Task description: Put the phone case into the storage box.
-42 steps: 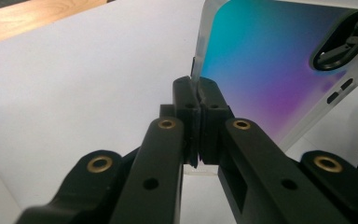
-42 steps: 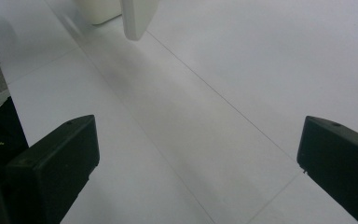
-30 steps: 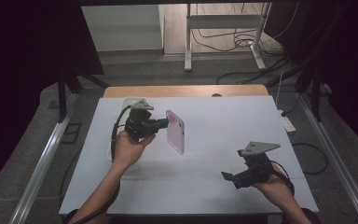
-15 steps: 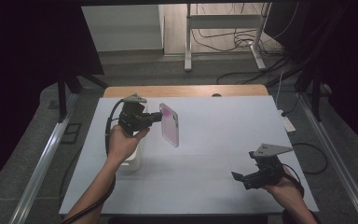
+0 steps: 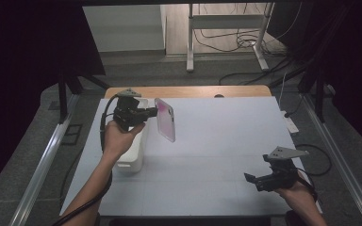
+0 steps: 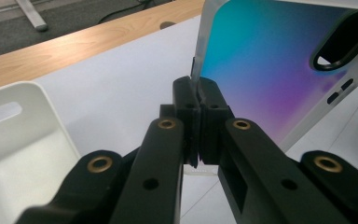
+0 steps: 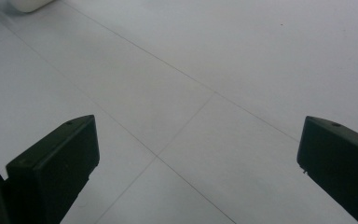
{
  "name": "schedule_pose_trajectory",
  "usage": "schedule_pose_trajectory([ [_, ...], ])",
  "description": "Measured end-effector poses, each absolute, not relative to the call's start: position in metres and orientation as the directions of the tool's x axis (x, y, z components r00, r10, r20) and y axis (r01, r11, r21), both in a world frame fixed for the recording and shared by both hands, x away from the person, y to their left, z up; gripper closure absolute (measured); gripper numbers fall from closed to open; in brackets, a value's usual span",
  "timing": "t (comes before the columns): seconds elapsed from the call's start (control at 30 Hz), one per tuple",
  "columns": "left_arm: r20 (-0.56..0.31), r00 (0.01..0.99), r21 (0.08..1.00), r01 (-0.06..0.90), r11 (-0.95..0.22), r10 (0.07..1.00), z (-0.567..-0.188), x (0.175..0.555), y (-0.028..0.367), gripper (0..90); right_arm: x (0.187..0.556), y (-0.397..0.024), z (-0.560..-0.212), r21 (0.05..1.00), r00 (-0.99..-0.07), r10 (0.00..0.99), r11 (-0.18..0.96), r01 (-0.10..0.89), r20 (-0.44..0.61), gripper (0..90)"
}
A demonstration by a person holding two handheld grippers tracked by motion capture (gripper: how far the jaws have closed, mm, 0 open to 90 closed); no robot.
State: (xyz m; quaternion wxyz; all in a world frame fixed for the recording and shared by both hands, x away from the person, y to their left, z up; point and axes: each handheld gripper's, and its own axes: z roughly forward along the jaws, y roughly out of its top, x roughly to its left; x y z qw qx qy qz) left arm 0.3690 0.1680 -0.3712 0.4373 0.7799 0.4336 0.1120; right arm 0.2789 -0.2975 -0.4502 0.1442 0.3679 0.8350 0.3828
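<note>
High view: in the upper left of the frame, a phone case (image 5: 165, 119) is held clear of the white table (image 5: 217, 155) by the left gripper (image 5: 146, 113), above a white bin (image 5: 131, 157); the right gripper (image 5: 254, 180) is seen at lower right, jaws spread.

Left gripper view: the 2 jaws are clenched on the case's edge (image 6: 261, 65), right of centre.

Right gripper view: the 2 jaws are parted over bare table (image 7: 191, 93).

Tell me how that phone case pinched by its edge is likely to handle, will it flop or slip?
The phone case looks thin and probably light, since the left gripper holds it up by one edge alone. It stands flat with no sag, so it is likely fairly stiff. Its glossy surface may be slippery, and such a narrow pinch could let it swivel or slide out.
</note>
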Motion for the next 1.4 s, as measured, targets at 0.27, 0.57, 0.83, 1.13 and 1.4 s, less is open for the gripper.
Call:
schedule_pose_trajectory([
  [0.27, -0.191, 0.574, 0.779, 0.583, -0.233, 0.796, -0.365, 0.373, 0.181, 87.9, 0.273, -0.311, -0.449, 0.75, -0.656, 0.754, 0.409, 0.52, 0.043, 0.0],
  [0.57, -0.19, 0.542, 0.777, 0.592, -0.212, 0.819, -0.363, 0.377, 0.195, 87.9, 0.268, -0.323, -0.449, 0.748, -0.617, 0.785, 0.38, 0.545, 0.051, 0.0],
  [0.83, -0.177, 0.512, 0.775, 0.599, -0.202, 0.84, -0.36, 0.382, 0.207, 87.9, 0.266, -0.328, -0.447, 0.746, -0.599, 0.799, 0.367, 0.555, 0.052, 0.0],
  [1.13, -0.158, 0.468, 0.77, 0.61, -0.187, 0.87, -0.36, 0.391, 0.22, 87.9, 0.265, -0.327, -0.447, 0.742, -0.6, 0.799, 0.382, 0.551, 0.034, 0.0],
  [1.4, -0.141, 0.416, 0.771, 0.615, -0.165, 0.898, -0.361, 0.402, 0.228, 87.9, 0.266, -0.326, -0.448, 0.733, -0.606, 0.795, 0.391, 0.556, 0.035, 0.0],
])
